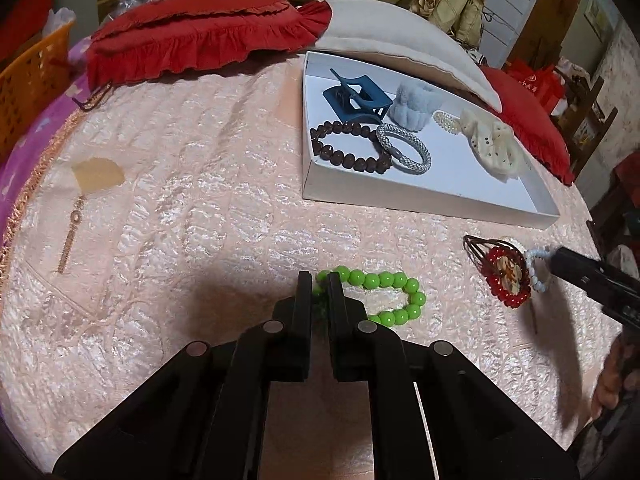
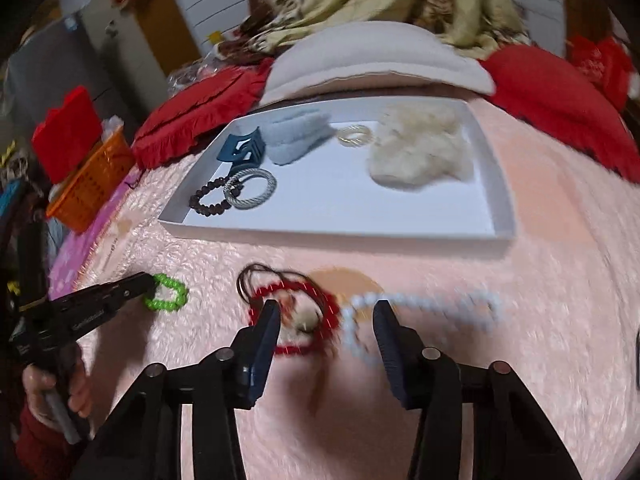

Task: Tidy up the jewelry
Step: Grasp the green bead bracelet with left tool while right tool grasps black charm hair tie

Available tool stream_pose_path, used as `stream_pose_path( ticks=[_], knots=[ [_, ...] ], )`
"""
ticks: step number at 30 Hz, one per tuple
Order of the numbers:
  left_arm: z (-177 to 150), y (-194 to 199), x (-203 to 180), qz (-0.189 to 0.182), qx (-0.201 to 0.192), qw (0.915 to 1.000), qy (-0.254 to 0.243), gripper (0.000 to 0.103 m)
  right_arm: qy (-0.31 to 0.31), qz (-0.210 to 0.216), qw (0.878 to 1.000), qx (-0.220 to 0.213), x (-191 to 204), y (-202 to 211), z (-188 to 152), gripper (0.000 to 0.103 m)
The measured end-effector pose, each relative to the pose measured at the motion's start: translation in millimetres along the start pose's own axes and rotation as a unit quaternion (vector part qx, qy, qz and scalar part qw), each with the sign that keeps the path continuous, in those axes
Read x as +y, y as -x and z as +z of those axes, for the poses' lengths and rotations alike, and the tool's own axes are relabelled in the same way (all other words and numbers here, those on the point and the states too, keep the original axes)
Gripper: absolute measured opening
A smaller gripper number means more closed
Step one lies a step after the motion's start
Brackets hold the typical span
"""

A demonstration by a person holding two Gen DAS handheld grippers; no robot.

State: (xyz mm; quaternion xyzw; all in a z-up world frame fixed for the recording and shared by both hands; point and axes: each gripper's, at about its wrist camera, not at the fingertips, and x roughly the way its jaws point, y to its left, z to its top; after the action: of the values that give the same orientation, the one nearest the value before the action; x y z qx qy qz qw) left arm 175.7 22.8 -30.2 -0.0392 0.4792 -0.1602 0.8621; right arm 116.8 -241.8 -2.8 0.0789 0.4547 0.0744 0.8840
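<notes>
My left gripper (image 1: 320,280) is shut on the left end of a green bead bracelet (image 1: 394,282) lying on the pink bedspread; it also shows in the right wrist view (image 2: 168,298). My right gripper (image 2: 326,308) is open just above a red bead bracelet (image 2: 296,320) and a pale blue bead bracelet (image 2: 420,304). The white tray (image 1: 420,200) holds a brown bead bracelet (image 1: 348,156), a silver bangle (image 1: 404,148), a blue hair claw (image 1: 356,96), a grey scrunchie (image 1: 412,104) and a cream scrunchie (image 1: 492,144).
Red frilled pillows (image 1: 192,36) and a white pillow (image 1: 400,44) lie behind the tray. An orange basket (image 1: 28,80) stands at the far left. A gold earring (image 1: 70,236) lies on the bedspread at left.
</notes>
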Motion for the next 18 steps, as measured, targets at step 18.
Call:
stream_pose_path(
  ticks=[18],
  knots=[
    [-1.0,2.6,-8.6,-0.011,0.024,0.9995,-0.015,0.007,0.122,-0.034,0.99,0.053,80.8,-63.5,16.8,0.016]
  ],
)
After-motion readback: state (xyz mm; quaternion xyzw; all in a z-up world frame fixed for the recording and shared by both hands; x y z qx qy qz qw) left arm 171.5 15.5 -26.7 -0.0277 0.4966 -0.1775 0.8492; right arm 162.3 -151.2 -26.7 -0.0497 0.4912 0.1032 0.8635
